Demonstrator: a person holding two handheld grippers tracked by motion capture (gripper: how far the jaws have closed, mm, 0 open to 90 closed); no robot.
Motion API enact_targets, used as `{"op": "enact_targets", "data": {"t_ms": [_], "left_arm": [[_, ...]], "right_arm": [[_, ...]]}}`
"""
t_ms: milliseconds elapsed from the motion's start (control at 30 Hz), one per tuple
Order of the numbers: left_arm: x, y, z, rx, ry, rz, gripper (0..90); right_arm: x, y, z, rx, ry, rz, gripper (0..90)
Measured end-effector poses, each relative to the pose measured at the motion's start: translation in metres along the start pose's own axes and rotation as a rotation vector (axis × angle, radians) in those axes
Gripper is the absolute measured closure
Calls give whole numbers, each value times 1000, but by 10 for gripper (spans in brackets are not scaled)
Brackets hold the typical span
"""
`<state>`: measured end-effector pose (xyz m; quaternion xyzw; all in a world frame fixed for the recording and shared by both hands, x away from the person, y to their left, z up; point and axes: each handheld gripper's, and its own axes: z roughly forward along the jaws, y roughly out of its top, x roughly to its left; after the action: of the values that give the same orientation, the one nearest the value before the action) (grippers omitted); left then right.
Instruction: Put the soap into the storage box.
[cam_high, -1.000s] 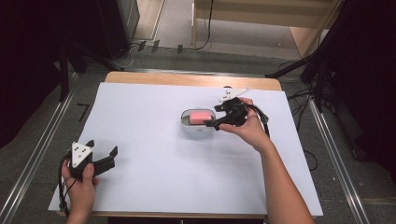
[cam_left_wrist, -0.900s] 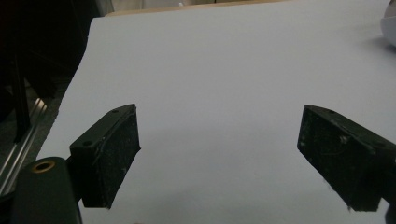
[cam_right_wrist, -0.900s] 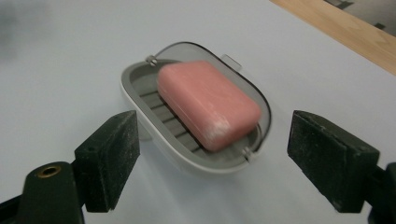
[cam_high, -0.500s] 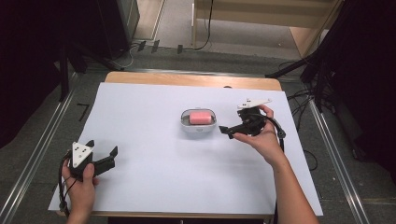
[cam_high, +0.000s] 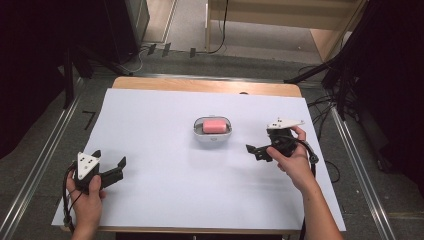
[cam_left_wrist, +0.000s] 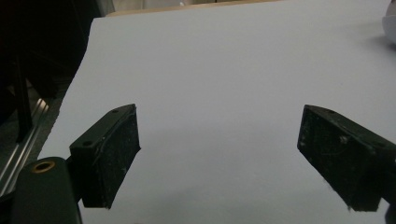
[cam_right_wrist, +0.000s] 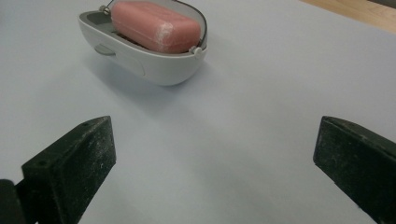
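White table (cam_high: 150, 200), both claws wide, empty

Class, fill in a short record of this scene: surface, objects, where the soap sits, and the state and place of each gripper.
surface: white sheet over a wooden table
objects: pink soap; grey-white soap dish
soap position: lying in the dish, near the sheet's middle
left gripper: open, near-left corner, holding nothing
right gripper: open, right of the dish, apart from it, holding nothing
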<state>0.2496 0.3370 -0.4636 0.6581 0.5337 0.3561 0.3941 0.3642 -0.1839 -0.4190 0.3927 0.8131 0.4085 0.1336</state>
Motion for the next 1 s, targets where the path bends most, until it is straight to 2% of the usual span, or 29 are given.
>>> {"op": "enact_targets", "data": {"t_ms": [667, 1000], "left_arm": [[0, 0, 0, 3, 1, 4, 136], [0, 0, 0, 3, 1, 6, 136]], "right_arm": [[-9, -40, -23, -18, -48, 55, 0], [-14, -66, -33, -18, -75, 81, 0]]}}
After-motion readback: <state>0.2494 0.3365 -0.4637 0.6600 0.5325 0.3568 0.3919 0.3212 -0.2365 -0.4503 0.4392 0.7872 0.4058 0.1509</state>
